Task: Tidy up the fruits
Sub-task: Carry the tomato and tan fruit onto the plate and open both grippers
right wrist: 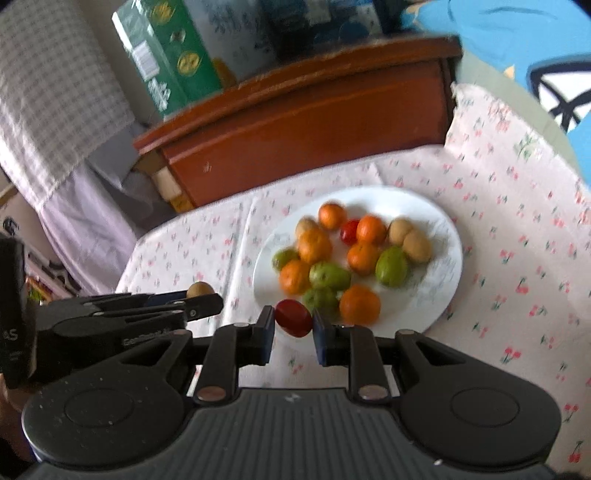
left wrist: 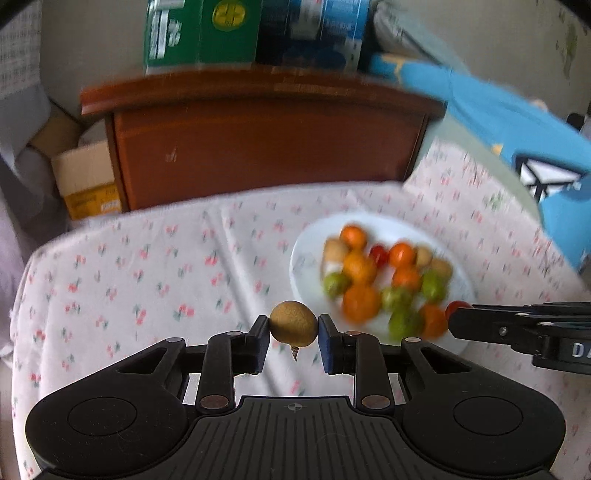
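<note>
My left gripper (left wrist: pixel 293 326) is shut on a small round brown fruit (left wrist: pixel 293 323) with a short stem, held above the cherry-print cloth left of the plate. My right gripper (right wrist: pixel 294 319) is shut on a red cherry tomato (right wrist: pixel 293 317) over the near rim of the white plate (right wrist: pixel 436 221). The plate holds several small oranges (right wrist: pixel 360 304), green fruits (right wrist: pixel 391 266), brown fruits (right wrist: pixel 416 246) and another red tomato (right wrist: pixel 349 231). In the left wrist view the right gripper (left wrist: pixel 456 314) enters from the right with the tomato (left wrist: pixel 456 307) at its tip. In the right wrist view the left gripper (right wrist: pixel 207 297) sits at the left with the brown fruit (right wrist: pixel 199 288).
A cherry-print cloth (left wrist: pixel 147 277) covers the table. Behind it stands a reddish wooden cabinet (left wrist: pixel 266 147) with green and blue boxes (left wrist: pixel 203 33) on top. A cardboard box (left wrist: pixel 86 181) sits at the left, and blue fabric (left wrist: pixel 517 122) hangs at the right.
</note>
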Demonstrator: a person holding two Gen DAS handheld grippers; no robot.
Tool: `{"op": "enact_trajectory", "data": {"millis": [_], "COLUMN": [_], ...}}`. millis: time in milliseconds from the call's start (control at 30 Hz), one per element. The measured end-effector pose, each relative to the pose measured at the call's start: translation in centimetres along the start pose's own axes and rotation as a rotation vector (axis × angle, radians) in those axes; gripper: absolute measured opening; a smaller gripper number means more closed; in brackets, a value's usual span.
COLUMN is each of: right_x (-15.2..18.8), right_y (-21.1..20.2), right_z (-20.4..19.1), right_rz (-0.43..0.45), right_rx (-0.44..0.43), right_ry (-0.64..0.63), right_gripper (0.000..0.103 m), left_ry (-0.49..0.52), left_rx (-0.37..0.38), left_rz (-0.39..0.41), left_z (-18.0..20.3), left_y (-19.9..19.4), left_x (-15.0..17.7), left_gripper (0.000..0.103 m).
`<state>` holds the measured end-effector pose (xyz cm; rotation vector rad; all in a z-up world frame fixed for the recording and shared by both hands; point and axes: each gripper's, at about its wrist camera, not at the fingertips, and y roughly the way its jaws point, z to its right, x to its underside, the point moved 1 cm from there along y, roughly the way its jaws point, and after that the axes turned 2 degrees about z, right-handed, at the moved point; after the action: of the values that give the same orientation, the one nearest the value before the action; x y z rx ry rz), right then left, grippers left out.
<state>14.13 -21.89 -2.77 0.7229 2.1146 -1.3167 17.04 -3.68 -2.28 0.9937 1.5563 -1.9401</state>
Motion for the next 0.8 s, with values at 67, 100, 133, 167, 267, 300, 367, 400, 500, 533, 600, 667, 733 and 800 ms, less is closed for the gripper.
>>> {"op": "enact_trajectory", "data": {"millis": [67,100,133,167,267,300,367,400,500,533,600,667,733,800], "right_x": [-0.8,-1.3,-1.6,-2.0,-2.8,-2.9,-3.2,-3.2,-3.2,-3.3,-3.3,-3.3,-3.3,-3.2], "right_y": [-0.4,-0.6,-0.8,-0.9,-1.2,-1.2,-1.1,-1.0,-0.7,-0.6,-0.4,0.0,0.5,0.9], "right_z": [0.2,0.3,0.5,0.7,1.2,1.3,1.5,1.6,1.8,1.8,1.9,2.0,2.3,2.6], "right_rz": [0.032,0.048,0.061,0.073,0.097,0.101,0.104,0.103,0.099,0.098,0.095,0.089,0.079,0.067], "right_rx": [0.015,0.021,0.023,0.023,0.032,0.036,0.041,0.044,0.060,0.064,0.077,0.095,0.106,0.110], "right_ry": [-0.003,0.001,0.011,0.024,0.037,0.039,0.051,0.059,0.074,0.076,0.082,0.093,0.120,0.148], "right_gripper": [0.022,0.022,0.022,0.022,0.022,0.022,0.022,0.022,0.022,0.022,0.022,0.022,0.022,0.022], "left_ry": [-0.002,-0.006,-0.009,-0.008,-0.006,-0.006,-0.005,-0.002,0.010,0.014,0.023,0.025,0.025,0.026], "left_rx": [0.011,0.022,0.032,0.036,0.043,0.046,0.052,0.053,0.057,0.058,0.055,0.053,0.055,0.053], "left_rz": [0.031,0.042,0.054,0.062,0.069,0.069,0.067,0.066,0.062,0.058,0.046,0.035,0.022,0.015], "left_z": [0.5,0.6,0.9,1.2,1.9,2.0,2.4,2.6,3.1,3.3,3.5,3.6,3.7,3.9], "left_y": [-0.2,-0.2,-0.2,-0.2,0.2,0.4,0.7,0.9,1.4,1.6,2.2,2.7,3.3,3.8], "left_x": [-1.0,-1.4,-1.8,-2.1,-2.8,-2.9,-3.3,-3.3,-3.5,-3.6,-3.7,-3.6,-3.7,-3.8], "left_gripper": [0.025,0.025,0.025,0.025,0.025,0.025,0.025,0.025,0.025,0.025,0.025,0.025,0.025,0.025]}}
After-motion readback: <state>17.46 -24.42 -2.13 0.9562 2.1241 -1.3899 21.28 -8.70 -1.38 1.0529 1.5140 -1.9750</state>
